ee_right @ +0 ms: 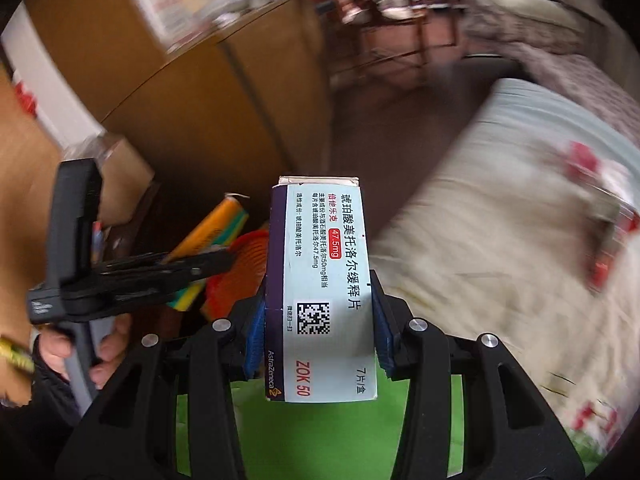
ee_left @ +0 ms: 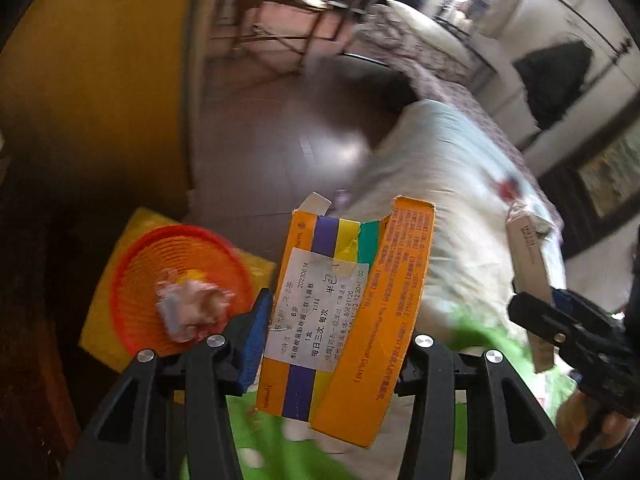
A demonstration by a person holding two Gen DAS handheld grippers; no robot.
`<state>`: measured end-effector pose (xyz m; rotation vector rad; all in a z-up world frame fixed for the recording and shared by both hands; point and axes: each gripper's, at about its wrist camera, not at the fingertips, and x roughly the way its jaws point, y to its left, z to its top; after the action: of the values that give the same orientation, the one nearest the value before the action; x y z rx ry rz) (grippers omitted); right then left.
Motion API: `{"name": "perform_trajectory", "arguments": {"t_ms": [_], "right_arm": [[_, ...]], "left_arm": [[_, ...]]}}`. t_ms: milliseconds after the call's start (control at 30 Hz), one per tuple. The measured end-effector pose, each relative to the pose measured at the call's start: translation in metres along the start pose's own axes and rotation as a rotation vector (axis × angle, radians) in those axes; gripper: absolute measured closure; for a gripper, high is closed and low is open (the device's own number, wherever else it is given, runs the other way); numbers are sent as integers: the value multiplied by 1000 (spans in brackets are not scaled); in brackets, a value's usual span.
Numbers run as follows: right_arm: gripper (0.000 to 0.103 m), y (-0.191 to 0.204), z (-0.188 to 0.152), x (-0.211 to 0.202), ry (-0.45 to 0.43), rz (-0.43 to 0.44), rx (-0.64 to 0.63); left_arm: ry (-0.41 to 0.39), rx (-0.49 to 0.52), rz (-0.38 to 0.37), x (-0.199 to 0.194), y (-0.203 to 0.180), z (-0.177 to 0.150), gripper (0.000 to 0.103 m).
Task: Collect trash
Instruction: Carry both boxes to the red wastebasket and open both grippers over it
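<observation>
Looking past both tools, we see a dark floor, a bed (ee_left: 452, 184) with a pale quilt at right, and a red-orange mesh basket (ee_left: 140, 280) at lower left, resting on a yellow pad and holding crumpled paper (ee_left: 192, 306). Nothing lies between the left box and the basket.

Our left tongs (ee_left: 336, 344) are clamped on a torn orange medicine box (ee_left: 348, 312) with purple, yellow and green stripes. Its long axis runs away from the camera, open end farthest. A white pharmacy sticker on it reads "6岁" and "每日三次".

Our right tongs (ee_right: 318, 336) grip a pale blue-and-purple carton (ee_right: 324, 292), also pointing lengthwise away from the camera. It reads "琥珀酸美托洛尔缓释片", "47.5mg", "ZOK 50", "AstraZeneca" and "7片/盒", above a square scan code. Both boxes are held in the air beside the bed.
</observation>
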<state>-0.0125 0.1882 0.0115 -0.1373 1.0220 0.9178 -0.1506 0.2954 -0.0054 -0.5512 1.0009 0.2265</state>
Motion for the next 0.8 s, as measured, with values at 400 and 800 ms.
{"name": "perform_trajectory", "arguments": {"t_ms": [400, 800], "right_arm": [[58, 85, 21, 120, 230, 75, -100], [49, 87, 15, 186, 335, 219, 40]], "left_arm": [[49, -233, 121, 18, 123, -7, 55], [85, -383, 110, 39, 170, -3, 45]]}}
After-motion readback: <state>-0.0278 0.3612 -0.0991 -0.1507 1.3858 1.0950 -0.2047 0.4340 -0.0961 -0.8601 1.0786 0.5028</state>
